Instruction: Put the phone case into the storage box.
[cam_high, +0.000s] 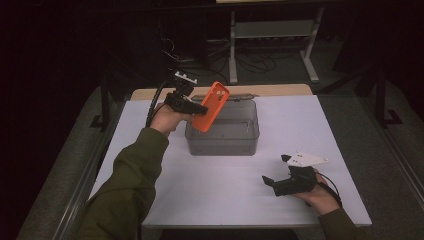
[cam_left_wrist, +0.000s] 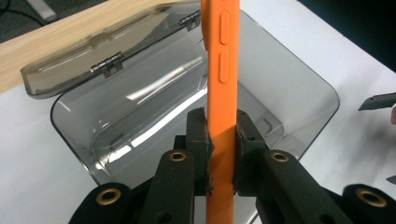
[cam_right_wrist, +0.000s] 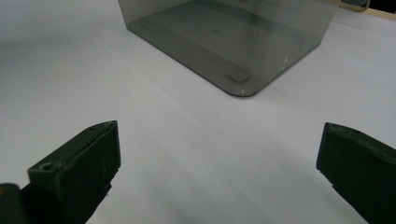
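An orange phone case (cam_high: 212, 106) hangs tilted over the left end of a smoky clear plastic box (cam_high: 250, 135), and my left gripper (cam_high: 202, 110) is shut on its lower end. In the left gripper view the case (cam_left_wrist: 221, 88) stands on edge between the pads (cam_left_wrist: 201, 135), above the open box (cam_left_wrist: 299, 93), whose hinged lid (cam_left_wrist: 93, 56) lies back. My right gripper (cam_high: 276, 170) rests low on the white table near the front right, open with nothing between its fingers. Its own view shows the jaws wide apart (cam_right_wrist: 219, 163) and the box (cam_right_wrist: 233, 42) beyond them.
The white table top (cam_high: 225, 190) spreads around the box, with a wooden strip (cam_high: 280, 90) along its far edge. A metal stand (cam_high: 272, 40) and cables stand on the dark floor behind. Dark frame rails run along both sides of the table.
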